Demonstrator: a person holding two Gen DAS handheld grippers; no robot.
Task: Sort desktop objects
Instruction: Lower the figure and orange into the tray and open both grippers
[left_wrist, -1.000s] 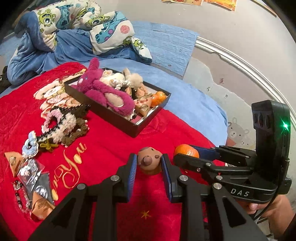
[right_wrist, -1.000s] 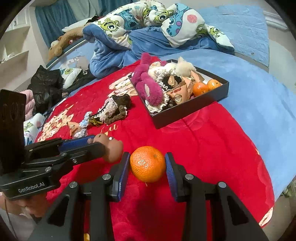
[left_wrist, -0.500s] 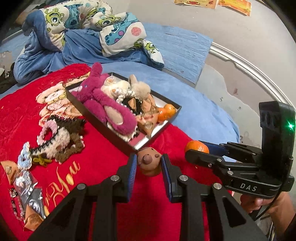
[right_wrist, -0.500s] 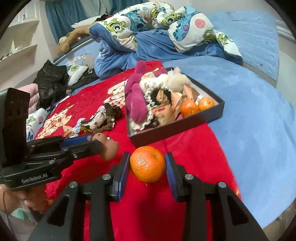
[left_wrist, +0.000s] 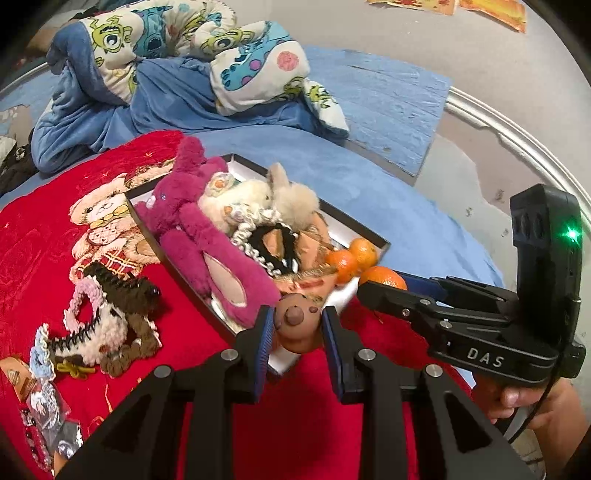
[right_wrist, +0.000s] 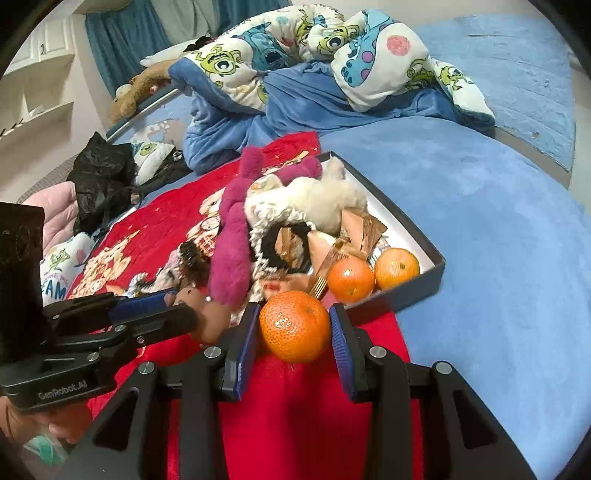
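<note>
Left wrist view: the left hand-held gripper (left_wrist: 297, 328) is clenched on a small brown round plush toy with a dark nose (left_wrist: 297, 321), held clear of the red fleece blanket (left_wrist: 110, 376) on the bed. The black shallow rectangular tray (left_wrist: 380, 243) lies straight ahead and just beyond the fingertips, its near corner right under the toy. Its long axis runs away to the upper left, and a magenta plush rabbit (left_wrist: 207, 240) fills the left side. To the right, the right hand-held gripper (left_wrist: 384, 286) carries a round orange mandarin (left_wrist: 382, 277) toward the tray's right corner, where two more mandarins (left_wrist: 352, 258) sit.

Right wrist view: the right hand-held gripper (right_wrist: 294, 326) grasps the mandarin (right_wrist: 294, 326) firmly between its blue pads (right_wrist: 340, 343). The tray (right_wrist: 421, 273) is directly ahead; its near rim is just past the fruit, and the two mandarins (right_wrist: 373, 275) lie in the near right corner. The left hand-held gripper (right_wrist: 199, 312) sits to the left, beside the rabbit (right_wrist: 231, 254). Judging by this, both grippers are about equally near, and a short forward reach over the rim should suffice.
</note>
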